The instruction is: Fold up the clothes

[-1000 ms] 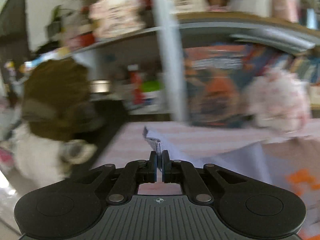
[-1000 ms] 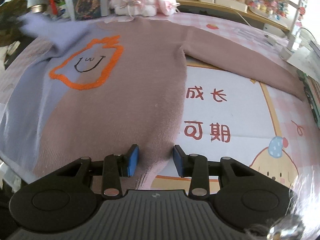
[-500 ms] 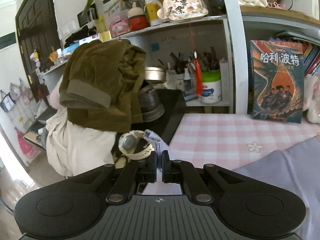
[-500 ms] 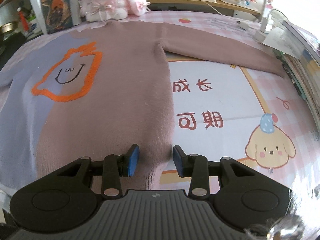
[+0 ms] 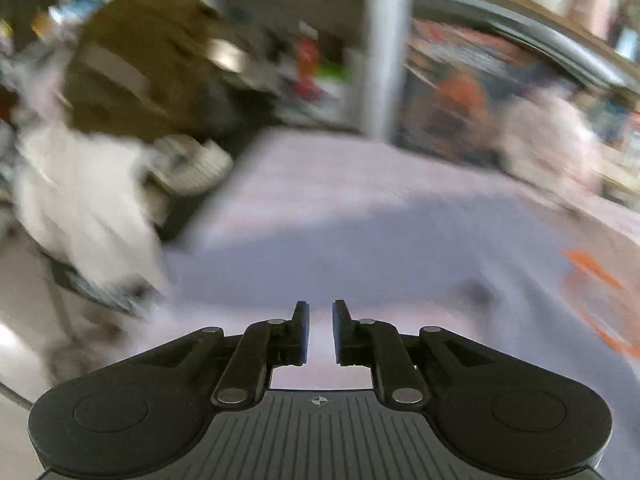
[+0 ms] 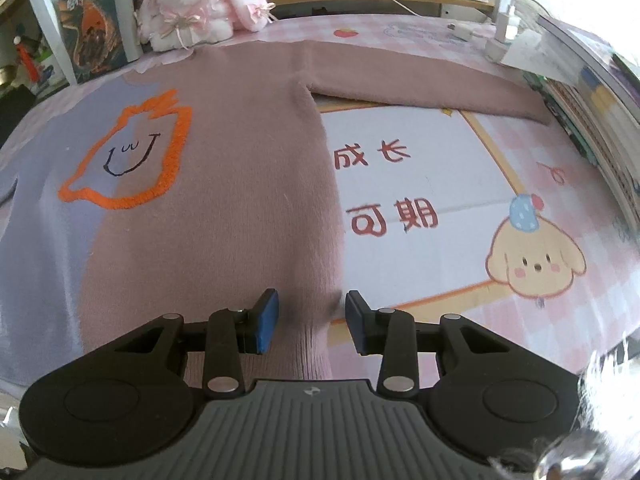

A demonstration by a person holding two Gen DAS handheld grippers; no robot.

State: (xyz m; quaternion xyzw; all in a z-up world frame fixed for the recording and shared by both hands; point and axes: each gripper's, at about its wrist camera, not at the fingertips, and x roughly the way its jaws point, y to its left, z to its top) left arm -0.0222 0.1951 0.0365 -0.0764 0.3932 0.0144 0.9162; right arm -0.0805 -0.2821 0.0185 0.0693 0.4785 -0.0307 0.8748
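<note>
A sweater (image 6: 240, 184), dusty pink on one side and lavender on the other, lies flat on the table with an orange-outlined smiling face (image 6: 132, 160) on its chest. Its pink sleeve (image 6: 420, 84) stretches out to the right. My right gripper (image 6: 311, 312) is open and hovers over the pink hem corner, which lies between the fingers; the pads do not press it. In the blurred left wrist view the lavender part (image 5: 360, 252) spreads ahead. My left gripper (image 5: 320, 320) hangs over it, its jaws opening with nothing between them.
A pink checked table mat (image 6: 440, 184) with a cartoon puppy covers the table. A plush toy (image 6: 200, 4) and a book (image 6: 88, 28) stand at the back, and stacked books (image 6: 592, 92) line the right edge. Brown (image 5: 140, 72) and white (image 5: 80, 192) clothes are piled off the left end.
My left gripper held the lavender cuff pinched before; now its jaws have parted, the cuff is gone from them, and the view has swung right and down. The right gripper's view has rolled slightly.
</note>
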